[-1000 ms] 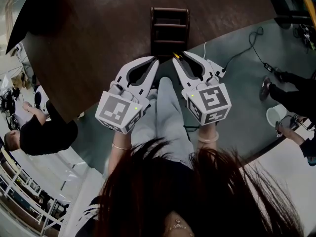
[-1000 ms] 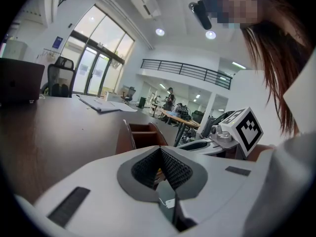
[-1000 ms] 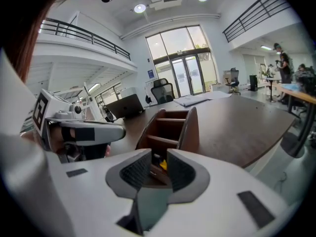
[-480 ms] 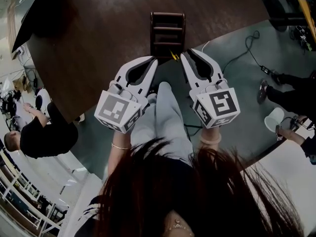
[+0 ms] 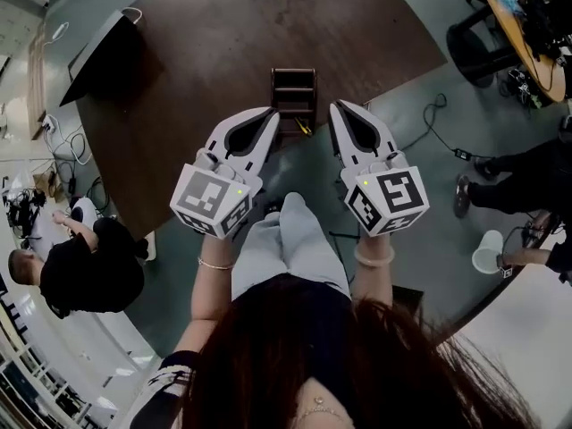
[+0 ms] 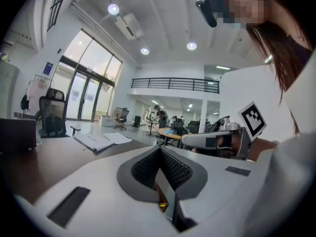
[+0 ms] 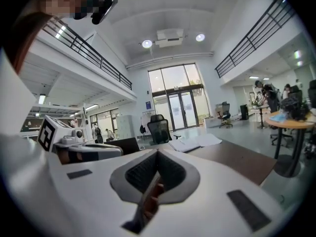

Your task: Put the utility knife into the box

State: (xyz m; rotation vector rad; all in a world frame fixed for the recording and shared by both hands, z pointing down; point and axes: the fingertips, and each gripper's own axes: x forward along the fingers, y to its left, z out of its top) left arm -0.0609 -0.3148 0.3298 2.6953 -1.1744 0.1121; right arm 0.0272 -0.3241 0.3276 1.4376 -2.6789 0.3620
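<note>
L gripper (image 5: 270, 113) and R gripper (image 5: 337, 107) are held side by side in front of the torso, apart, tips fwd and angled slightly toward each other. Both sets of jaws are closed tip to tip, nothing gripped. L cube (image 5: 214, 200) and R cube (image 5: 386, 200) face up. L wrist (image 5: 214, 264) and R wrist (image 5: 374, 257) each wear a bracelet; forearms bare, close to the body.

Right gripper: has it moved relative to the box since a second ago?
Yes. The right gripper has shifted right, off the near corner of the box; a gap now shows between them.
</note>
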